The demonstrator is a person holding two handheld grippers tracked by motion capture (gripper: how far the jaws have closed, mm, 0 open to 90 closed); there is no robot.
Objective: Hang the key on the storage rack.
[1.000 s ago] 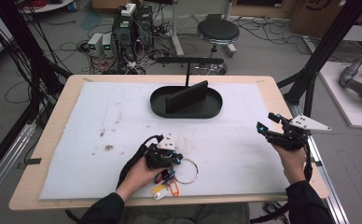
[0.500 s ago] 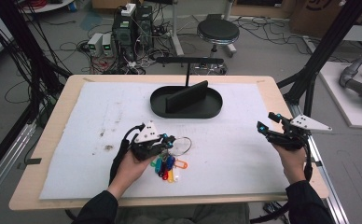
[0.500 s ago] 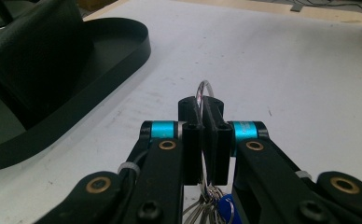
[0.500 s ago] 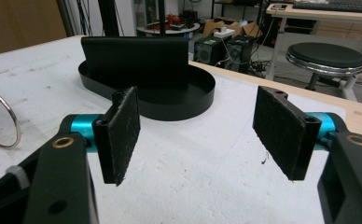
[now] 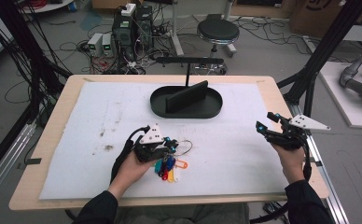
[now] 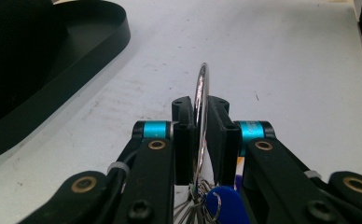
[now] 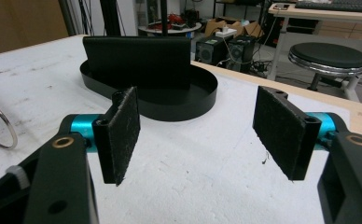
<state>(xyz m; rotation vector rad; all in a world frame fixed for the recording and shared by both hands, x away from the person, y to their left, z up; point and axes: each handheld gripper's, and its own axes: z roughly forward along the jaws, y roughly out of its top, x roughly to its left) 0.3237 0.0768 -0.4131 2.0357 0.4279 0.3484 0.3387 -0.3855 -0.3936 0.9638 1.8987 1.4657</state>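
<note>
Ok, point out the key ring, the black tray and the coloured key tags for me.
key ring [image 6: 202,88], left gripper view, top of the metal loop.
black tray [image 5: 216,105], high view, right rim.
coloured key tags [image 5: 169,169], high view, middle of the bunch.

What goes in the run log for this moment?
left gripper: shut on key ring | key tags: hanging | right gripper: open, empty | tray: untouched

Both grippers black: left gripper and right gripper each have cyan anodised collars at the jaw pivots, brass-ringed holes in the arms, white zip ties, rough black pads, grey triangular top plates, black trailing cables; person wears dark sleeves.
</note>
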